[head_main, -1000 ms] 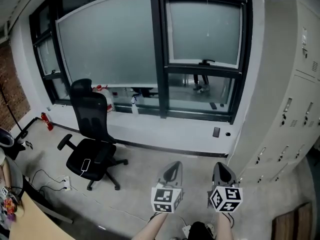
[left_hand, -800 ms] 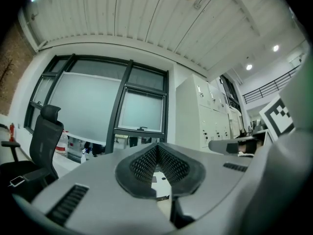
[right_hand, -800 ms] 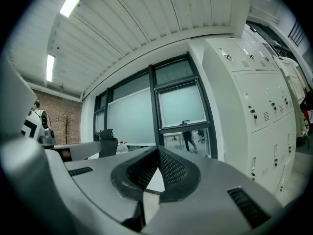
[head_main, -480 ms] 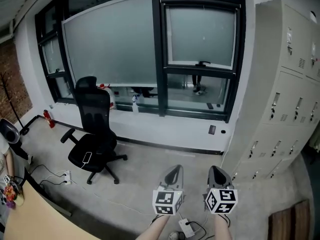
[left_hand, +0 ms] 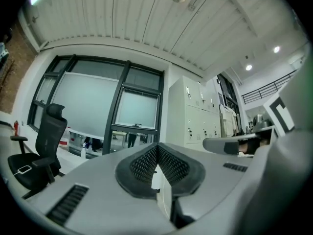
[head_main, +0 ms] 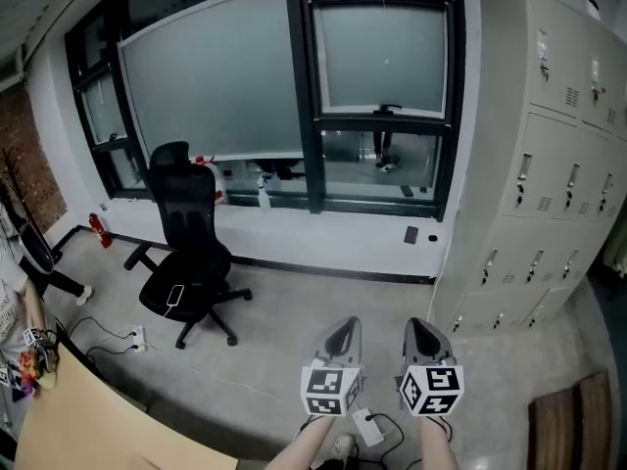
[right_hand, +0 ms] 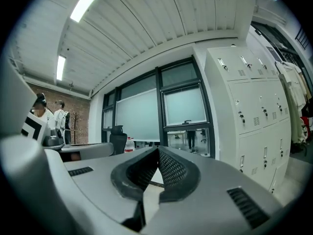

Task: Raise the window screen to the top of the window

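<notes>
Window: a dark-framed window is seen across the far wall, at 12 o'clock from both grippers in the head view.
Window screen: a frosted sheet is drawn down over the wide left pane. Its lower edge is stopped above the sill, and a strip of clear glass is left below it. It lies at 11 o'clock from the left gripper, well apart, and is touched by neither gripper.
Right pane: a narrower frosted panel is set at 12 o'clock from the right gripper, with a handle at its lower edge.
Lockers: pale metal lockers are stood against the right wall, at 2 o'clock from the right gripper.
Desk: a light wooden corner is seen at 8 o'clock in the head view.
Office chair: a black chair is placed below the window screen, at 10 o'clock from the left gripper. A phone is laid on its seat.
Left gripper: it is held low and pointed toward the window. In the left gripper view its jaws are pressed together at the tips, and nothing is held between them.
Right gripper: it is held just beside the left one, at its 3 o'clock. Its jaws are likewise closed tip to tip on nothing.
Fire extinguisher: a small red cylinder is stood on the floor at 9 o'clock from the chair.
</notes>
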Tool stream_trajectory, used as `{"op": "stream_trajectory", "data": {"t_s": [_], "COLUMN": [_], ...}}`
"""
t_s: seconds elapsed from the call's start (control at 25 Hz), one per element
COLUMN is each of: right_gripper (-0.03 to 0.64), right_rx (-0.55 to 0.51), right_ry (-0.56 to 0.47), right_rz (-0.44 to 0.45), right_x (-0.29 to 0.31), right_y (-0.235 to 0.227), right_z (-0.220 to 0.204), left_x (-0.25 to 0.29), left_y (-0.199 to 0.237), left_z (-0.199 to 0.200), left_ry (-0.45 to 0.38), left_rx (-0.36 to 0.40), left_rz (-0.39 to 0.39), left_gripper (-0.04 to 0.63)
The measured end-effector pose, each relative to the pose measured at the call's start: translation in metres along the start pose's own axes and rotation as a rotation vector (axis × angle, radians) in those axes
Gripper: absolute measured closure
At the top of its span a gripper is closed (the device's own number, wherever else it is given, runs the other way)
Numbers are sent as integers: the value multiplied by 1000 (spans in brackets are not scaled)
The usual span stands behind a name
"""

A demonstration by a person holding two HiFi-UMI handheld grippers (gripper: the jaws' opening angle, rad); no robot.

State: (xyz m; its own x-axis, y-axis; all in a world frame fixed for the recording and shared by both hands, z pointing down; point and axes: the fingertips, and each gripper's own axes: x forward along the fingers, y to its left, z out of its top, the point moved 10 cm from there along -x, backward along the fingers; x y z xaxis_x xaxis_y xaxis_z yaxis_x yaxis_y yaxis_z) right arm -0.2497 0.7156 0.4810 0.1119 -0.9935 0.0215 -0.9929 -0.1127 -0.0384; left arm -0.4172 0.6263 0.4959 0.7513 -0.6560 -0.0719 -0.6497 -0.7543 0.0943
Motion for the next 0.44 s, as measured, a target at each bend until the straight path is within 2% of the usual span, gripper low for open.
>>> {"op": "stream_trajectory", "data": {"t_s": [0.44], "right_gripper": [610], "right_rx": [-6], "right_ry": [-49], "right_rz": [-1], "right_x": [18], "right_y": [-11], "right_z": [17], "left_x": [26], "left_y": [2], "left_z": [10], "left_ry": [-28], "left_rx": [41], "left_rz": [-19], "left_gripper": [592]}}
